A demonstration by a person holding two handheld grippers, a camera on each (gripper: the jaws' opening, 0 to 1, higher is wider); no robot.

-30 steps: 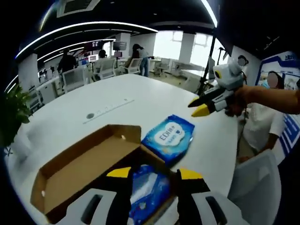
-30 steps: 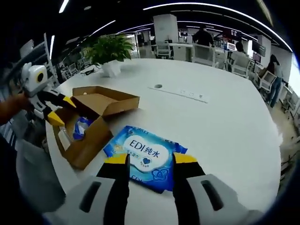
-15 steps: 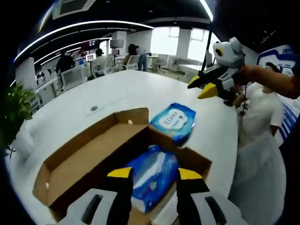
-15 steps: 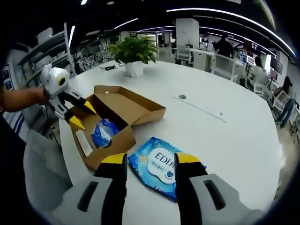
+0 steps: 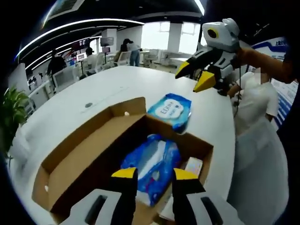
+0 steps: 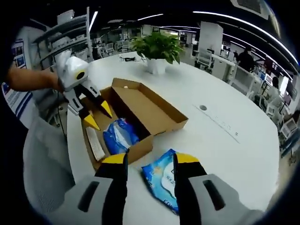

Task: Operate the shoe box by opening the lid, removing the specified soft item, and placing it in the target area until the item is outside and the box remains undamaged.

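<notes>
The cardboard shoe box (image 5: 84, 159) lies open on the white table, its lid folded back flat. A blue wipes pack (image 5: 152, 164) rests inside it, beside a small white card (image 5: 193, 165). A second blue pack (image 5: 169, 110) lies on the table just past the box. My left gripper (image 5: 154, 174) hovers open above the box with nothing held. My right gripper (image 5: 193, 77) hangs open in the air beyond the box. In the right gripper view, the right gripper (image 6: 150, 160) is open above the outside pack (image 6: 161, 178), and the left gripper (image 6: 96, 115) is open over the box (image 6: 150, 105) and the inner pack (image 6: 119, 136).
A potted plant (image 6: 159, 47) stands on the far side of the table (image 6: 225, 140). A person (image 5: 255, 108) in white stands by the table's edge. Desks, chairs and several people fill the office behind. A round port (image 6: 202, 108) sits in the tabletop.
My right gripper has drawn up and back from the pack on the table. My left gripper has lifted a little above the box. Box and both packs stayed put.
</notes>
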